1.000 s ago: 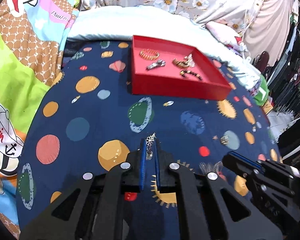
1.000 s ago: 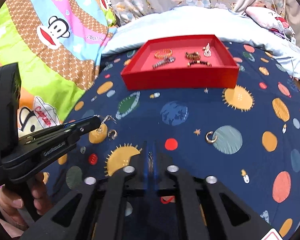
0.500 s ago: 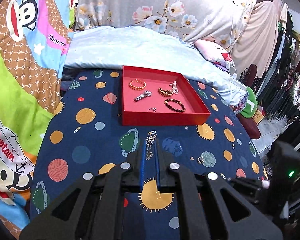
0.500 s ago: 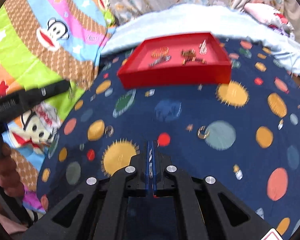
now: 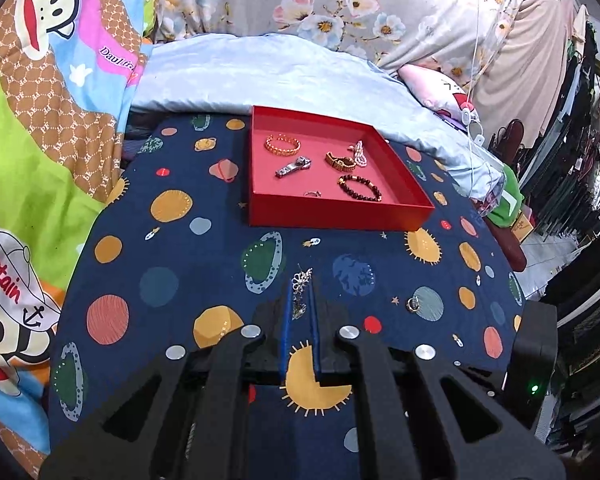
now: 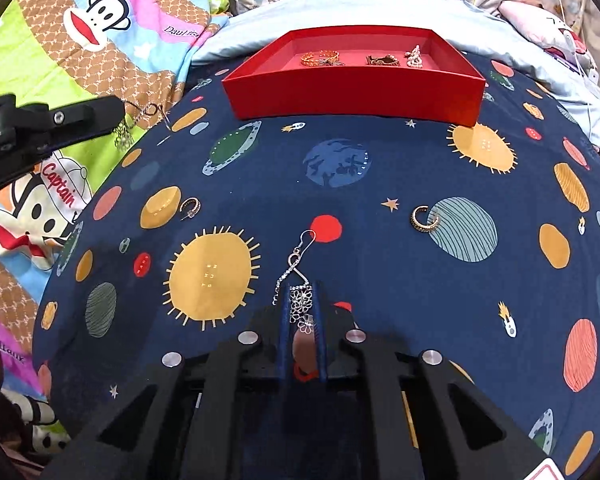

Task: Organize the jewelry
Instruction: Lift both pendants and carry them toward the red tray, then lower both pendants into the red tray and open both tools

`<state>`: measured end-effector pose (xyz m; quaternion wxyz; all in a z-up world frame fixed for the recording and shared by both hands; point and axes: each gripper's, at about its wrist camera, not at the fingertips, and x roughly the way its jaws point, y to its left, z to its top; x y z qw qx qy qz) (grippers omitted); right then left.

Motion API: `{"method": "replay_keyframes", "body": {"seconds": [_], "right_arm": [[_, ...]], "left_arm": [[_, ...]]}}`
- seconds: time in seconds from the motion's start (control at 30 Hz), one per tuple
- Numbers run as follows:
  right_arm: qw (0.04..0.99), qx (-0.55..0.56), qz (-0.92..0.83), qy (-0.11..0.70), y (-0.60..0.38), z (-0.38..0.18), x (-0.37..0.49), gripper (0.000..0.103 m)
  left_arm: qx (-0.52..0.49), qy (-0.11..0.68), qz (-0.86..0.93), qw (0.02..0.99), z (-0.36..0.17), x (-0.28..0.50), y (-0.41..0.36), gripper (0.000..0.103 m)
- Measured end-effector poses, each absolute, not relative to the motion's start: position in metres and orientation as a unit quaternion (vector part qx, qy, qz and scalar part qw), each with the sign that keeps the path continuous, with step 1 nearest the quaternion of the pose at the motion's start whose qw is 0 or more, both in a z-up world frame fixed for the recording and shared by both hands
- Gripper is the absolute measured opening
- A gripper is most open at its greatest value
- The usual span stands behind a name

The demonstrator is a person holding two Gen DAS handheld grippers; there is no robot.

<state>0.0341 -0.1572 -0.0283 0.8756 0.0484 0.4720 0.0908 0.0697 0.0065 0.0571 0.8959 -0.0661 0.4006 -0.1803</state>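
2 silver drop earrings, 1 per tool: left tool (image 5: pixel 300 300) clamped on earring (image 5: pixel 300 288), raised for carriage; right tool (image 6: pixel 303 300) clamped on earring (image 6: pixel 300 276), low over bed. Red tray (image 5: pixel 332 214) ahead, bracelets inside. 2 gold hoops (image 6: pixel 425 218) loose on bedspread.

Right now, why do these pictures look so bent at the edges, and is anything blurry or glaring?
Left wrist view: the fisheye lens bows the red tray and darkens the corners; focus is sharp, light even, with no glare. Right wrist view: the same bulge curves the planet-print cloth; the silver flower earring in the right tool is crisp, shadows soft.
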Motion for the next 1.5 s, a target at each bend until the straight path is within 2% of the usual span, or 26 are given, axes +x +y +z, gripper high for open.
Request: {"method": "replay_keyframes", "body": {"seconds": [0.17,0.67,1.0,1.23,1.5], "right_arm": [[0.878,0.064,0.094,0.466,-0.162,-0.024,0.033,0.0],[0.894,0.074,0.101,0.431,-0.167,0.006,0.026,0.0],[0.917,0.084,0.097,0.377,-0.185,0.055,0.032,0.0],[0.936,0.07,0.091,0.332,-0.202,0.095,0.061,0.0],[0.95,0.045,0.086,0.298,-0.216,0.126,0.126,0.0]], "left_arm": [[-0.067,0.403,-0.179,0.895,0.055,0.07,0.007,0.007],[-0.069,0.403,-0.178,0.895,0.056,0.069,0.01,0.007],[-0.063,0.397,-0.187,0.896,0.065,0.072,0.003,0.007],[-0.048,0.373,-0.196,0.906,0.085,0.093,-0.011,0.007],[-0.044,0.35,-0.205,0.913,0.107,0.154,-0.031,0.007]]}}
